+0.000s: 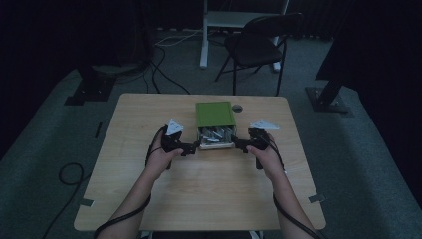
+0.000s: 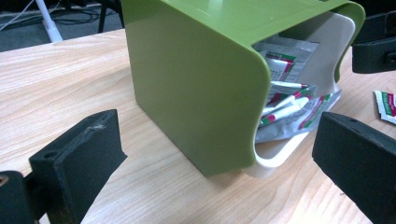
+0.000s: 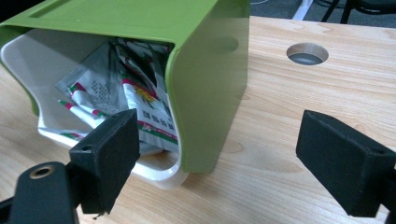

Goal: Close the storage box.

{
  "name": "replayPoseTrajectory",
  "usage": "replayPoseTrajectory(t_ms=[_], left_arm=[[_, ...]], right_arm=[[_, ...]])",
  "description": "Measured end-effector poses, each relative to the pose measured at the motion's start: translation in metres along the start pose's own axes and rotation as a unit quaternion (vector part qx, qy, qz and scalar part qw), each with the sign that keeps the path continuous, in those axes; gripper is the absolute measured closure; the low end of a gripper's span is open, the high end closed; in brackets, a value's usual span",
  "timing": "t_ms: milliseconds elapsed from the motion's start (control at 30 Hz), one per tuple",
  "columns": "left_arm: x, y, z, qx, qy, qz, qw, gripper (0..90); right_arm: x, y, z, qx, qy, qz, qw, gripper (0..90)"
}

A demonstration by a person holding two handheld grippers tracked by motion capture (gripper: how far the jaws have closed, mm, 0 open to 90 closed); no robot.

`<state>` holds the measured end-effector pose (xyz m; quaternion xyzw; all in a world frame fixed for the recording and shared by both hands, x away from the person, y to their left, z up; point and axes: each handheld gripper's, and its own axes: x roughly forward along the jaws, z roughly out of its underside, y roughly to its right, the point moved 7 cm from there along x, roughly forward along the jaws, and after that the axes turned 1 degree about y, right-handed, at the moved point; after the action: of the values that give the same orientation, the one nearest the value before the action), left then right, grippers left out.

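A green box point(image 1: 215, 114) stands at the middle of the wooden table point(image 1: 199, 189). Its white inner drawer point(image 1: 216, 145) sticks out toward me, full of several silver sachets point(image 2: 289, 100) printed in red and green. My left gripper point(image 1: 194, 147) sits at the drawer's left front corner, and my right gripper point(image 1: 237, 144) at its right front corner. In the left gripper view the left gripper point(image 2: 219, 140) is open, its jaws spread wide on either side of the box's green wall point(image 2: 187, 88). The right gripper point(image 3: 219, 135) is open too, one jaw in front of the sachets point(image 3: 140, 100).
A loose sachet point(image 2: 385, 105) lies on the table beside the box. A round cable hole point(image 3: 307, 53) is in the table behind the box. A black chair point(image 1: 259, 45) and a white desk leg point(image 1: 204, 35) stand beyond the table. Cables trail on the floor.
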<state>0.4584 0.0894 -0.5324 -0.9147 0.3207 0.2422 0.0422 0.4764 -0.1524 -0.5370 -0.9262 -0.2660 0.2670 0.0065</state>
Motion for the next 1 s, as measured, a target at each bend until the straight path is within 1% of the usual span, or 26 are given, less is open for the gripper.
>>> replayPoseTrajectory(t_ms=[100,200,300,433,533,600,700,800,933,1000], left_arm=[[-0.004,0.001,0.002,0.000,-0.003,-0.001,1.0000,2.3],[-0.007,0.002,0.004,-0.001,-0.004,-0.005,1.0000,2.3],[-0.010,0.002,0.007,0.006,-0.010,-0.012,0.9999,2.3],[-0.015,0.001,0.009,0.003,-0.007,-0.016,0.9998,2.3],[-0.018,-0.001,0.010,0.004,-0.009,-0.021,0.9997,2.3],[-0.019,-0.002,0.012,0.003,-0.012,-0.026,0.9996,2.3],[-0.021,-0.004,0.014,0.002,-0.013,-0.030,0.9995,2.3],[-0.024,-0.006,0.017,0.000,-0.015,-0.033,0.9994,2.3],[-0.028,-0.008,0.023,0.000,-0.020,-0.036,0.9991,2.3],[-0.030,-0.009,0.025,-0.004,-0.020,-0.036,0.9991,2.3]], right_arm=[[-0.004,0.000,0.001,-0.004,0.000,0.002,1.0000,13.3],[-0.009,-0.002,0.002,-0.010,0.001,-0.002,0.9999,13.3],[-0.013,-0.002,0.004,-0.011,0.002,-0.001,0.9999,13.2],[-0.018,-0.001,0.009,-0.010,0.000,-0.001,1.0000,13.2],[-0.020,0.001,0.012,-0.010,0.000,-0.001,0.9999,13.2],[-0.025,0.005,0.016,-0.008,0.000,0.006,0.9999,13.2],[-0.031,0.008,0.019,-0.007,0.001,0.007,1.0000,13.2],[-0.036,0.009,0.023,-0.009,0.002,0.008,0.9999,13.2],[-0.043,0.012,0.029,-0.015,-0.002,0.015,0.9998,13.2],[-0.046,0.013,0.032,-0.013,-0.002,0.015,0.9998,13.2]])
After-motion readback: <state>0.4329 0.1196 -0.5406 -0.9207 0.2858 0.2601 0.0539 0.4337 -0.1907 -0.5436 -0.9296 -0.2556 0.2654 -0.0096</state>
